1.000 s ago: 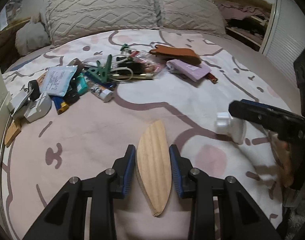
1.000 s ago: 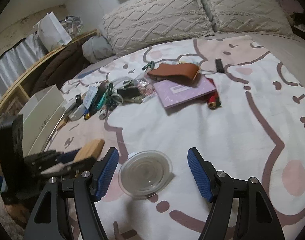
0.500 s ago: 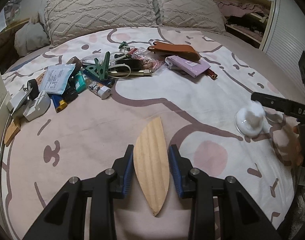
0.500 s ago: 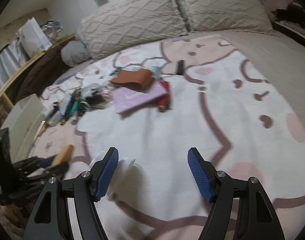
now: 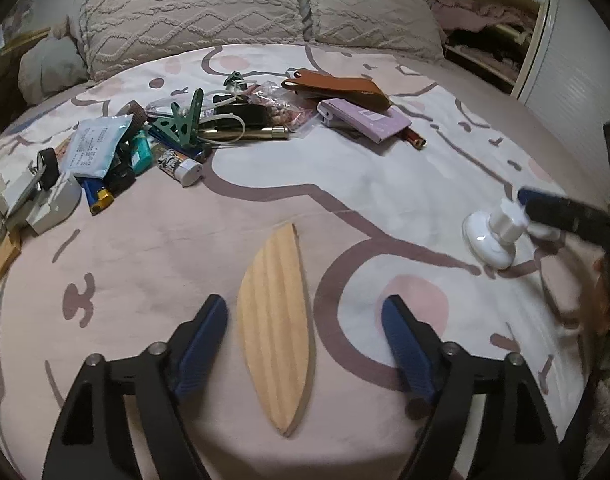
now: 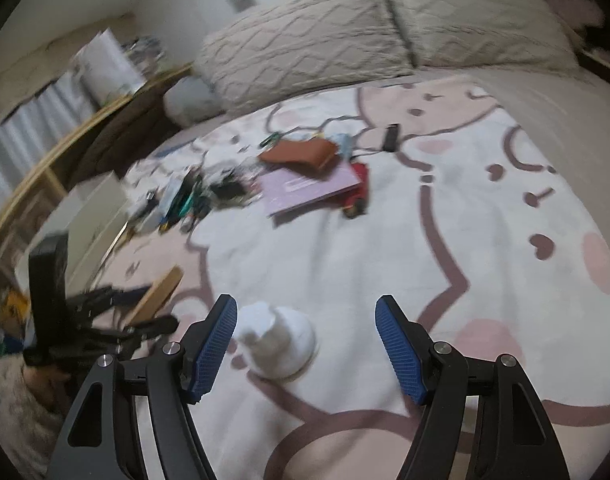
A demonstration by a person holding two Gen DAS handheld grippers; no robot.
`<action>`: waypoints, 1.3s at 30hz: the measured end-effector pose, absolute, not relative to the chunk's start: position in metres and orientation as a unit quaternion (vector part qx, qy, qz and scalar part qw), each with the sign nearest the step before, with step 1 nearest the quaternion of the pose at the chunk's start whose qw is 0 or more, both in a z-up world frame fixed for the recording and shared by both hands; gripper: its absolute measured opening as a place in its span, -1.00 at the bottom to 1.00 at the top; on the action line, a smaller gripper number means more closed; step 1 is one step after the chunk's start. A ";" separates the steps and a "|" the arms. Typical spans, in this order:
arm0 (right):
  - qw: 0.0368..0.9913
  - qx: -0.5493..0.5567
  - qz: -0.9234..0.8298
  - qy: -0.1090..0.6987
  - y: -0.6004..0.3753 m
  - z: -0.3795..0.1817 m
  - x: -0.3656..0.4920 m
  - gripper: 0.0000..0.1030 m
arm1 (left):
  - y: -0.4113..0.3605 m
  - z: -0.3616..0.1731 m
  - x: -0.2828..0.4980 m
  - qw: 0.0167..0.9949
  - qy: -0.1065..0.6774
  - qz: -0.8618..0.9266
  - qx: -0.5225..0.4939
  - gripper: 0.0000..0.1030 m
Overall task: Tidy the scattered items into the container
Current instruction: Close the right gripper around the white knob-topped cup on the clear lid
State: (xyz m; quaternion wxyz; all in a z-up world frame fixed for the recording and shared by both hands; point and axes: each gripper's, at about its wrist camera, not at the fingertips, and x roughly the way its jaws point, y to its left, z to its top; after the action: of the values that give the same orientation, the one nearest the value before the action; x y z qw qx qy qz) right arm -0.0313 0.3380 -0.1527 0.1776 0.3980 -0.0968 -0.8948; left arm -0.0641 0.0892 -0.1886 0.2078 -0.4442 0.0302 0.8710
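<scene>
Left tongs (image 5: 305,344) have just opened, freeing a wooden piece (image 5: 275,328) on the bed (image 5: 265,208). Right tongs (image 6: 307,344) gape around a white knob (image 6: 279,340), not gripping. Clutter (image 5: 165,136) remains unsorted.

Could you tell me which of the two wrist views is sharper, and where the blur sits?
Left wrist view: sharp on the wooden piece and clutter, blur only at the right edge. Right wrist view: motion-smeared throughout, the white knob-like object soft; both bend the bed like a fisheye.
</scene>
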 end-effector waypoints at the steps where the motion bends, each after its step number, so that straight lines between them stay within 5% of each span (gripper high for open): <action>1: 0.182 0.402 -0.893 -0.090 0.334 -0.155 -0.031 0.40 | 0.089 -0.189 -0.065 0.211 0.027 0.870 -0.445 0.70; 7: 0.177 0.435 -0.882 -0.031 0.310 -0.172 -0.033 0.40 | 0.096 -0.194 -0.065 0.221 0.039 0.864 -0.451 0.97; 13: 0.166 0.445 -0.880 -0.004 0.303 -0.178 -0.034 0.40 | 0.097 -0.195 -0.064 0.221 0.042 0.863 -0.452 0.99; 19: 0.162 0.466 -0.868 0.054 0.283 -0.187 -0.035 1.00 | 0.099 -0.198 -0.064 0.219 0.050 0.861 -0.457 1.00; 33: 0.158 0.481 -0.860 0.059 0.281 -0.193 -0.038 1.00 | 0.097 -0.200 -0.067 0.222 0.044 0.860 -0.457 1.00; 39: 0.158 0.477 -0.863 0.058 0.281 -0.195 -0.038 1.00 | 0.093 -0.195 -0.066 0.196 0.044 0.872 -0.446 0.61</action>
State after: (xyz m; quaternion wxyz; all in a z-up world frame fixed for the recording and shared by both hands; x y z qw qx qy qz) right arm -0.0377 0.2807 -0.1950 0.1580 0.4767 0.0584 -0.8628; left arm -0.0662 0.0931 -0.1954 0.1958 -0.4460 0.0445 0.8722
